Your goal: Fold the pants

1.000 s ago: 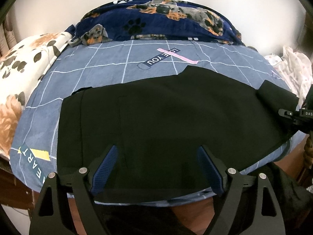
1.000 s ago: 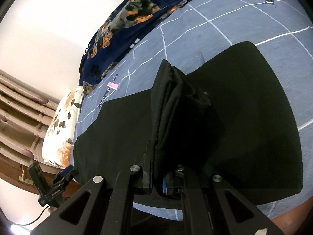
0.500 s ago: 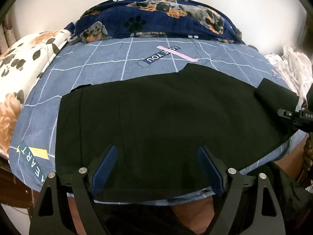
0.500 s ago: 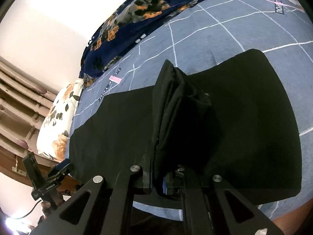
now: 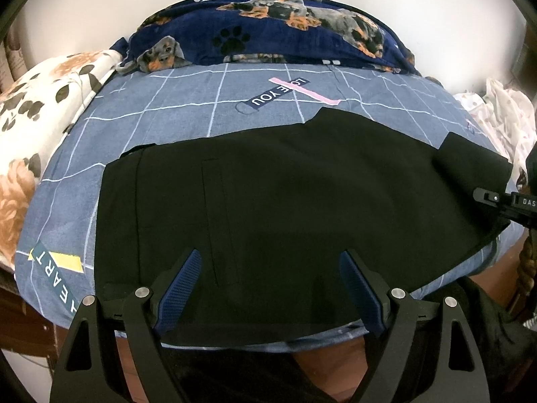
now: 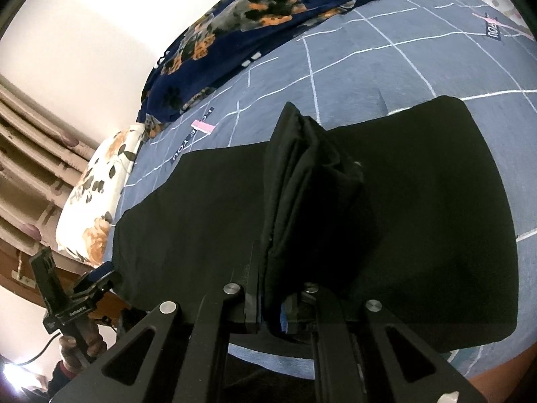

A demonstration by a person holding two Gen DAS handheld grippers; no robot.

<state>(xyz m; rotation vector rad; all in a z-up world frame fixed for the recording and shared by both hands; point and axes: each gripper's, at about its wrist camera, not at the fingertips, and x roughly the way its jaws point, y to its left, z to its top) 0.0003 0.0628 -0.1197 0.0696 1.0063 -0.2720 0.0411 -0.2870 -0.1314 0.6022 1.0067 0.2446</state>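
Black pants (image 5: 275, 198) lie flat across the blue checked bed sheet (image 5: 188, 121), waistband to the left in the left wrist view. My left gripper (image 5: 268, 288) hovers open over the pants' near edge, its blue pads (image 5: 181, 288) wide apart and holding nothing. My right gripper (image 6: 272, 302) is shut on a bunched fold of the pants (image 6: 308, 194), lifted clear of the flat cloth (image 6: 436, 208). That raised end shows at the right of the left wrist view as a black flap (image 5: 470, 164), with part of the right gripper (image 5: 510, 201) beside it.
A navy dog-print blanket (image 5: 288, 33) is heaped at the far side of the bed by the white wall. A floral pillow (image 5: 30, 124) lies at the left, pale spotted cloth (image 5: 500, 117) at the right. A wooden bed frame (image 6: 20, 201) runs along the left.
The right wrist view has rolled slightly, so the bed appears shifted; the gripped fold stays in the jaws. The left gripper has not moved.
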